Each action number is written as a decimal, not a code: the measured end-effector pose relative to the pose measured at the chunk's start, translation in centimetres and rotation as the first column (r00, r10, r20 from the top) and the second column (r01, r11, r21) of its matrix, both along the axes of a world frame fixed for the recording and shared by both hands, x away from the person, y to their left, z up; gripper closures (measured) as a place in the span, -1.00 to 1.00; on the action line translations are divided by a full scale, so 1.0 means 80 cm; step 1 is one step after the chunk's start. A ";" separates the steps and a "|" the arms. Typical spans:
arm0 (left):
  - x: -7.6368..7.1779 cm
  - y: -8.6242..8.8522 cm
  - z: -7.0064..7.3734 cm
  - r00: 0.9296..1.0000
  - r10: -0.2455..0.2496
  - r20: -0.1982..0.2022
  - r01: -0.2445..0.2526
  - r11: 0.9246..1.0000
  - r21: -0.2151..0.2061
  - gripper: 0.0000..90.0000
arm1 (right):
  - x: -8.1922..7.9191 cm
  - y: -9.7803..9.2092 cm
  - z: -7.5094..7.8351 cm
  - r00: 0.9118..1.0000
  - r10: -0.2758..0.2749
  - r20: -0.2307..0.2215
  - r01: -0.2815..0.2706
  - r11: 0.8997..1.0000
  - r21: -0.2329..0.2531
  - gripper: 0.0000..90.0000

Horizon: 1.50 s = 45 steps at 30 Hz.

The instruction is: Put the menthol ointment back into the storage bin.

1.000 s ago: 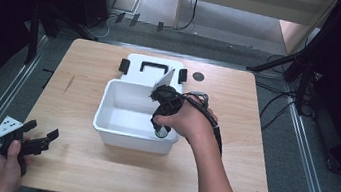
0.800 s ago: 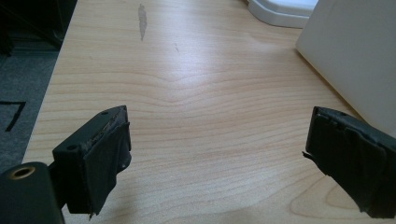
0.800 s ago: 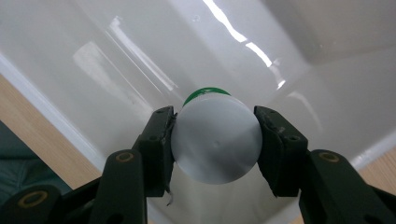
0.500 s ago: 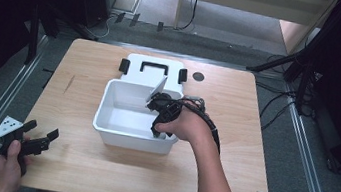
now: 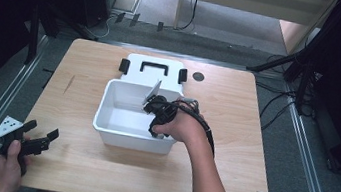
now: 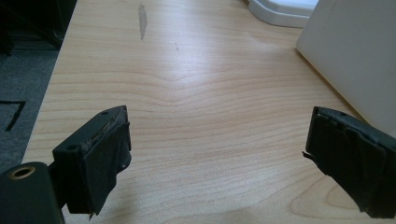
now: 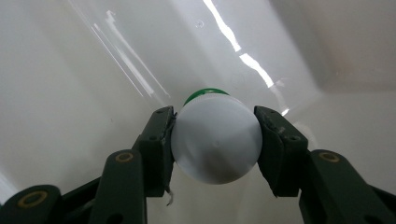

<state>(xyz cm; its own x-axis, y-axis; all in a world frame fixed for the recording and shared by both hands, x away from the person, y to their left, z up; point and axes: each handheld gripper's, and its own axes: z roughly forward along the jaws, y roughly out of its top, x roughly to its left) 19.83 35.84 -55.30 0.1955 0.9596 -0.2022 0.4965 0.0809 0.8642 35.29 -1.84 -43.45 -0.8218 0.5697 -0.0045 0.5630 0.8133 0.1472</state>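
Note:
A white plastic bin (image 5: 106, 109) stands in the middle of the wooden table (image 5: 236, 115). My right gripper (image 5: 154, 126) reaches down into the bin's right side, held by a hand. In the right gripper view its two black jaws are shut on a white round bottle (image 7: 215, 140) with a green band at its far end, just above the bin's white floor (image 7: 70, 84). My left gripper (image 5: 43, 141) is at the table's near left corner, open. In the left gripper view its pads (image 6: 105, 154) stand wide apart over bare wood, with the bin's wall (image 6: 355, 51) at the right.
The bin's white lid (image 5: 152, 68) with black latches and a black handle lies flat behind the bin. A dark round hole (image 5: 198, 76) is in the table to the lid's right. Metal rails (image 5: 1, 102) and cables run along the floor around the table.
My right gripper has dropped lower into the bin's right side and shifted slightly nearer. The left gripper has stayed still.

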 end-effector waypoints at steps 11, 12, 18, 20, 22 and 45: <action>0.000 0.000 0.000 1.000 0.002 -0.002 -0.002 1.000 0.000 -0.84 | 0.001 0.004 -0.016 1.000 0.014 0.001 -0.014 1.000 -0.009 0.15; 0.000 0.000 0.000 1.000 0.001 -0.003 -0.001 1.000 0.001 -0.84 | 0.001 0.005 -0.018 1.000 0.013 0.001 -0.013 1.000 -0.010 0.15; 0.000 0.000 0.000 1.000 0.001 -0.003 -0.001 1.000 0.001 -0.84 | 0.002 0.007 -0.029 1.000 0.011 -0.006 -0.011 0.999 -0.035 0.15; 0.000 0.000 0.000 1.000 0.001 -0.003 -0.001 1.000 0.001 -0.84 | 0.003 0.008 -0.031 1.000 0.013 -0.006 -0.013 0.999 -0.037 0.15; 0.001 0.000 0.000 1.000 0.002 -0.003 -0.002 1.000 0.001 -0.84 | 0.003 0.009 -0.032 1.000 0.016 -0.003 -0.016 0.999 -0.050 0.15; 0.000 0.000 0.000 1.000 0.001 -0.001 -0.001 1.000 -0.002 -0.84 | 0.004 0.012 -0.037 1.000 0.004 -0.015 -0.006 0.997 -0.078 0.11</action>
